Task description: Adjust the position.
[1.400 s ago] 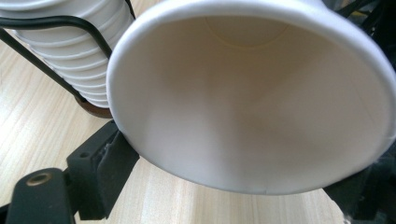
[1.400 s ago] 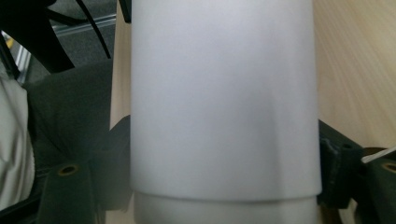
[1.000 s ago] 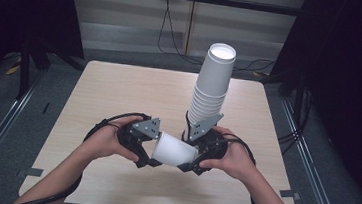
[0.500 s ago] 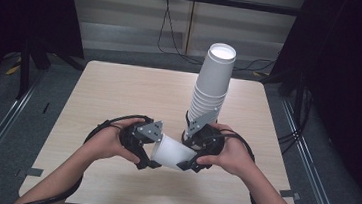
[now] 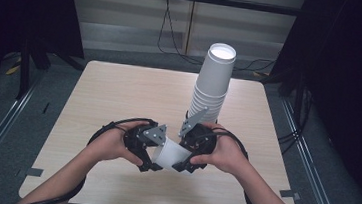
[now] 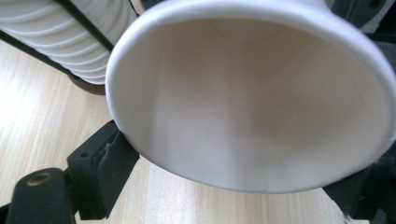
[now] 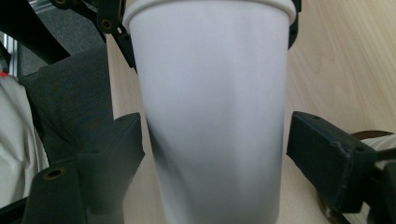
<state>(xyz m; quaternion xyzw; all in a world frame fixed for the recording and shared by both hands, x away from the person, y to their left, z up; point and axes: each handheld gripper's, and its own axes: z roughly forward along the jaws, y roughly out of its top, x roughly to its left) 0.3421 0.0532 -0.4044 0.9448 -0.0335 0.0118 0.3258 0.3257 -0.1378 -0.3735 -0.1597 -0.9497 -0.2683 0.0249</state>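
Observation:
A single white paper cup (image 5: 173,154) lies on its side above the table between my two grippers. My left gripper (image 5: 156,155) is shut on its rim. In the left gripper view I look into the cup's mouth (image 6: 252,102), and the black jaws of the left gripper (image 6: 236,175) press the rim from both sides. My right gripper (image 5: 184,155) straddles the cup's narrow end. In the right gripper view the cup's wall (image 7: 212,116) stands between the jaws of the right gripper (image 7: 215,140). Those jaws have just been opening and stand slightly off the wall.
A tall leaning stack of white paper cups (image 5: 212,85) rises just behind my right hand, and its ribbed rims (image 6: 70,37) show in the left gripper view. The light wooden table (image 5: 119,91) extends to the left and far side. Dark floor and cables surround it.
Both hands and the cup stay almost where they were. The right hand has edged slightly leftward along the cup.

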